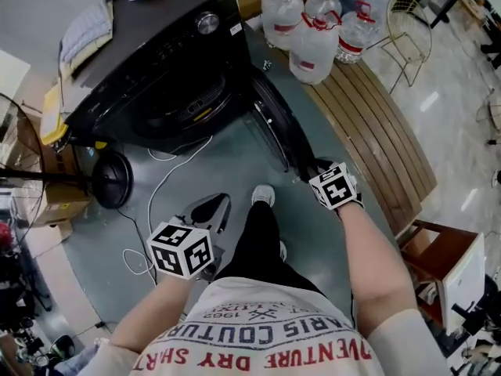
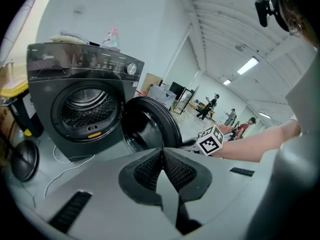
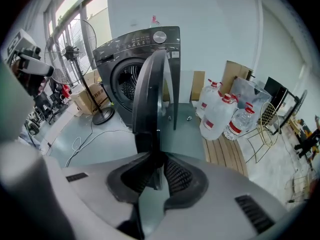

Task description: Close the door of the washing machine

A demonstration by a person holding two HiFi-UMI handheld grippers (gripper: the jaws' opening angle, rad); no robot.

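A dark front-loading washing machine (image 1: pixel 156 61) stands at the upper left, and its round door (image 1: pixel 274 128) swings out wide to the right. My right gripper (image 1: pixel 309 171) is at the door's free edge. In the right gripper view the door (image 3: pixel 150 99) stands edge-on with its rim clamped between the pads, so the right gripper (image 3: pixel 156 166) is shut on it. My left gripper (image 1: pixel 213 208) hangs lower left over the floor, apart from the machine. Its jaws meet with nothing between them in the left gripper view (image 2: pixel 162 154), which faces the open drum (image 2: pixel 82 104) and the door (image 2: pixel 150 126).
Large water bottles (image 1: pixel 313 30) stand on a wooden slat platform (image 1: pixel 376 131) right of the door. A fan's round base (image 1: pixel 109 180) and a white cable (image 1: pixel 168 178) lie on the floor at the left. The person's shoe (image 1: pixel 264 196) is just below the door. A wire chair (image 1: pixel 407 22) stands far right.
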